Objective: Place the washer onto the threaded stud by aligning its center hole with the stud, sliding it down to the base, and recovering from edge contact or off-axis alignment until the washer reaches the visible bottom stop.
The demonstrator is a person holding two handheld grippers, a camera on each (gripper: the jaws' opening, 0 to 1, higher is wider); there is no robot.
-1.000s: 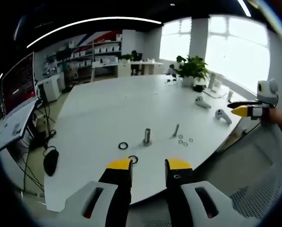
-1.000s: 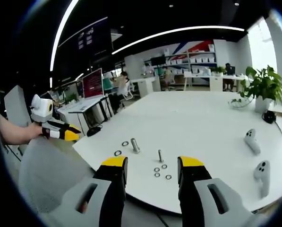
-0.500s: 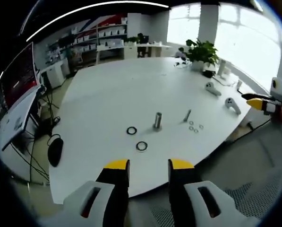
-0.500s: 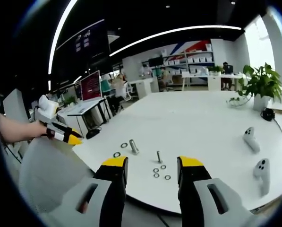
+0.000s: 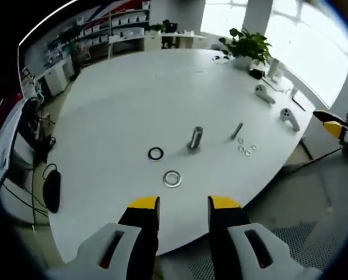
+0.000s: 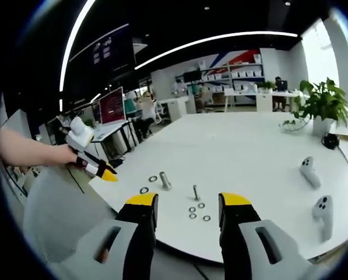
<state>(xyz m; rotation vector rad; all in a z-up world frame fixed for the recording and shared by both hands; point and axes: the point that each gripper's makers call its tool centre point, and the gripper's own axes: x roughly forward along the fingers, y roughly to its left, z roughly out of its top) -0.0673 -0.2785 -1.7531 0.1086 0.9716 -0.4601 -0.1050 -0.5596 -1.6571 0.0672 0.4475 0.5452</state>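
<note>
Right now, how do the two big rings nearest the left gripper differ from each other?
The silver washer is pale, bright metal with a broad flat band; the black ring is dark and thinner-banded. The silver washer lies nearer the left gripper, the black ring farther, beside the thick stud. Both lie flat on the white table, untouched.

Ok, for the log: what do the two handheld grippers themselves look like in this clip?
Both match: the left gripper and right gripper have two black jaws capped with yellow tips, rising from light grey moulded bodies with dark slots. In the right gripper view, the person's forearm is bare, with no sleeve visible. No cables show on either tool.
</note>
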